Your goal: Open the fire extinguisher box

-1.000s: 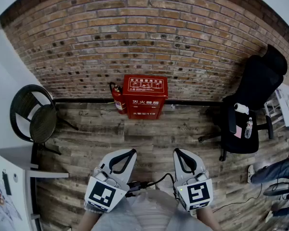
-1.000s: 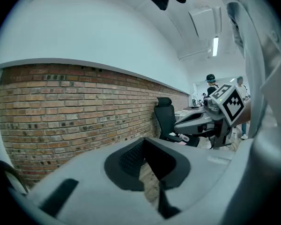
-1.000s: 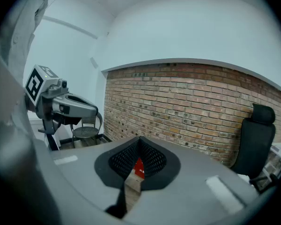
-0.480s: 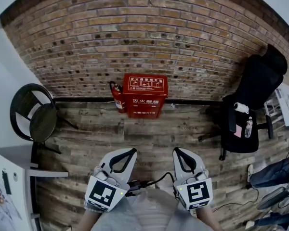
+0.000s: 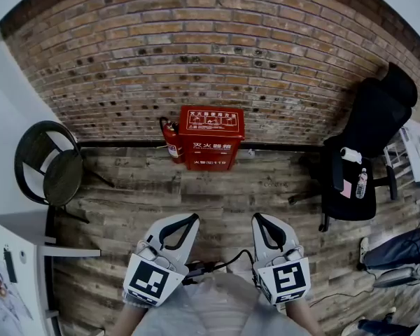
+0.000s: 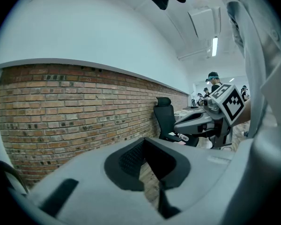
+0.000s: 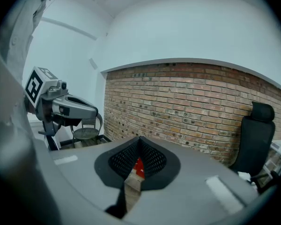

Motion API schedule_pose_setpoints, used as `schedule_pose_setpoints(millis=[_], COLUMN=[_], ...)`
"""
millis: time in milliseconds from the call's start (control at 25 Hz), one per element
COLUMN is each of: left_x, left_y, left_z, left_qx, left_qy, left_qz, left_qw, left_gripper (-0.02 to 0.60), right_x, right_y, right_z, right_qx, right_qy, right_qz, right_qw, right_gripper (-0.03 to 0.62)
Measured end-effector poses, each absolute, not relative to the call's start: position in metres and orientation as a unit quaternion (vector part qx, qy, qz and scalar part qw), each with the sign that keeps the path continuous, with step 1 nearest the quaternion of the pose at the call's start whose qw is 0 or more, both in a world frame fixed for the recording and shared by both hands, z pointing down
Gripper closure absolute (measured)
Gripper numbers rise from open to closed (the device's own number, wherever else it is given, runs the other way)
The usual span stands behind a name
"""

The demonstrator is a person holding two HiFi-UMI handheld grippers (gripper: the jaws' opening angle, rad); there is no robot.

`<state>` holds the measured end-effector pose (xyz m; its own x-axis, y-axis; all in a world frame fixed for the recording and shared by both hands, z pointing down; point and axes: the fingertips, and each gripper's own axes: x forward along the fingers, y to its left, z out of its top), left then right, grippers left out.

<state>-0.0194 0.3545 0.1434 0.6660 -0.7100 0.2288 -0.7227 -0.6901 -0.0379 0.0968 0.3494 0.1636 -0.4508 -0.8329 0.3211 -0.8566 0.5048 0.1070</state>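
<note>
**Closed box well ahead of both grippers**

Head view: the fire extinguisher box (image 5: 211, 137) stands closed against the brick wall (image 5: 196, 54). It is well ahead of the left hand-held gripper (image 5: 188, 222) and the right hand-held gripper (image 5: 260, 221). A fire extinguisher (image 5: 171, 143) is half hidden beside it.

Left gripper view: jaws pressed together, empty.

Right gripper view: jaws pressed together, with only a red sliver of the box visible beyond them.
</note>
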Motion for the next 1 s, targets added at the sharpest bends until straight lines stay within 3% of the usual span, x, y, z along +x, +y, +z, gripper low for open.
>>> schedule_pose_setpoints(millis=[1000], left_x=[-0.064], left_y=[0.334], left_z=[0.134], left_qx=[0.911], left_qy=[-0.399], left_qz=[0.103], left_qw=[-0.001], left_gripper=[0.583], right_x=[0.062], right_y=[0.340], right_z=[0.161], right_qx=[0.515], right_qy=[-0.841], right_qz=[0.016], right_qw=[0.165], right_gripper=[0.585])
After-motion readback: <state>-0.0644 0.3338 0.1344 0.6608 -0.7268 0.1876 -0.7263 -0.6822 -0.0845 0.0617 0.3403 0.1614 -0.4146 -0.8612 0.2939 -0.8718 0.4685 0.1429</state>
